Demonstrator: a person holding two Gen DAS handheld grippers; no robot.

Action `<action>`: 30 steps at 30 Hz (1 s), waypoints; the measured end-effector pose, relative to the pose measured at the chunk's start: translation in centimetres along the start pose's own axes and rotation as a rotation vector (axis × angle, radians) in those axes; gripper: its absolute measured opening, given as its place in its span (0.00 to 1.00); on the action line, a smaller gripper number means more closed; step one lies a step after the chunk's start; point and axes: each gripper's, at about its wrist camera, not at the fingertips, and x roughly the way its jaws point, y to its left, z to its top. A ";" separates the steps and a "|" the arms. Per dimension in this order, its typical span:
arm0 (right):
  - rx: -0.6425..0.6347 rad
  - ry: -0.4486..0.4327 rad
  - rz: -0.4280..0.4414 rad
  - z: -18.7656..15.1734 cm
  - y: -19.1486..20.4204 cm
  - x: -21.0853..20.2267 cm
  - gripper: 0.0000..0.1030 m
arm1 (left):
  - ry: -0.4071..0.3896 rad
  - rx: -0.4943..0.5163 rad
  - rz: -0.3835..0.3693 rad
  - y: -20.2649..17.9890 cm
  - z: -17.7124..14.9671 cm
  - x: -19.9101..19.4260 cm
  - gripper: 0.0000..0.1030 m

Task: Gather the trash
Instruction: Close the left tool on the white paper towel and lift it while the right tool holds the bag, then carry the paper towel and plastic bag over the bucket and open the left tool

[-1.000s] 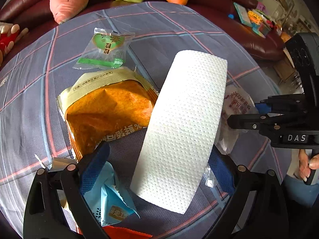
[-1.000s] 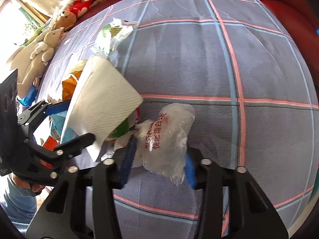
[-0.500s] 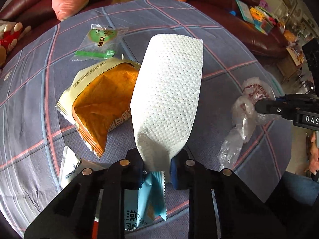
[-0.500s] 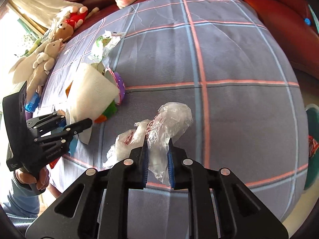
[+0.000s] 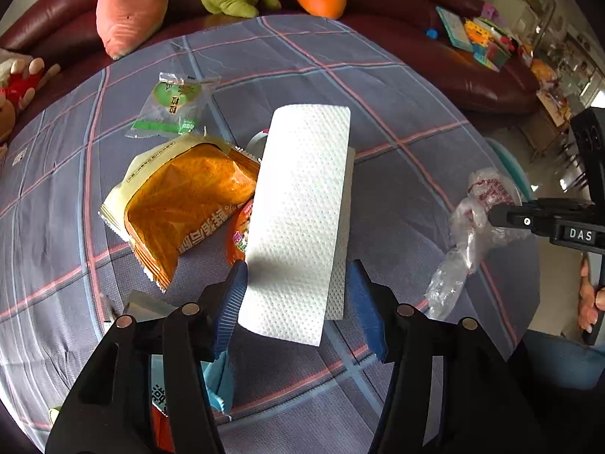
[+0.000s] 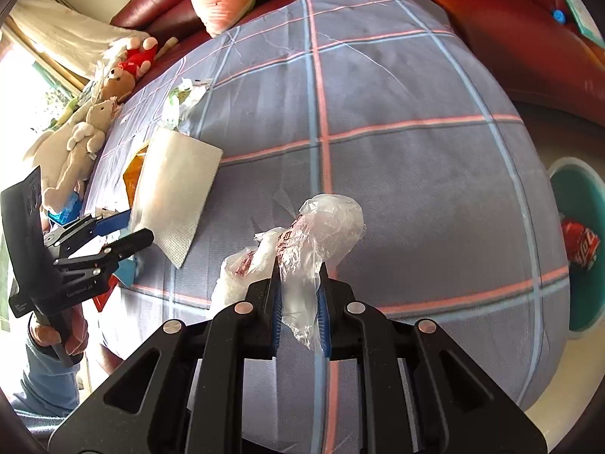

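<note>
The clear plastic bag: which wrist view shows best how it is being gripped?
The right wrist view. There the clear plastic bag fills the centre, pinched between the right gripper pads with its crumpled top standing above them. The left wrist view shows the bag only small at the right edge, hanging from the right gripper seen side-on.

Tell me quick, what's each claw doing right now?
Left gripper open, paper towel between its fingers. Right gripper shut on clear plastic bag. Teal bin at table's right edge. Nothing blocking.
</note>
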 end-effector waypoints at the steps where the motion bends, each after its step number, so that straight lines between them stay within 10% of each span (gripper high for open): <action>1: 0.006 -0.002 0.001 -0.2 -0.3 -0.1 0.14 | 0.003 0.002 0.006 -0.1 0.3 0.3 0.59; 6: 0.039 -0.013 0.001 -1.0 -1.8 -0.7 0.14 | 0.017 0.033 0.033 -1.1 1.1 2.0 0.61; 11: 0.060 -0.036 0.002 -1.2 -2.9 -1.5 0.14 | 0.041 0.051 0.057 -2.1 0.6 2.9 0.04; 30: 0.303 -0.289 -0.060 -2.6 -15.8 -12.2 0.14 | -0.130 0.248 -0.110 -16.7 5.9 -2.3 0.02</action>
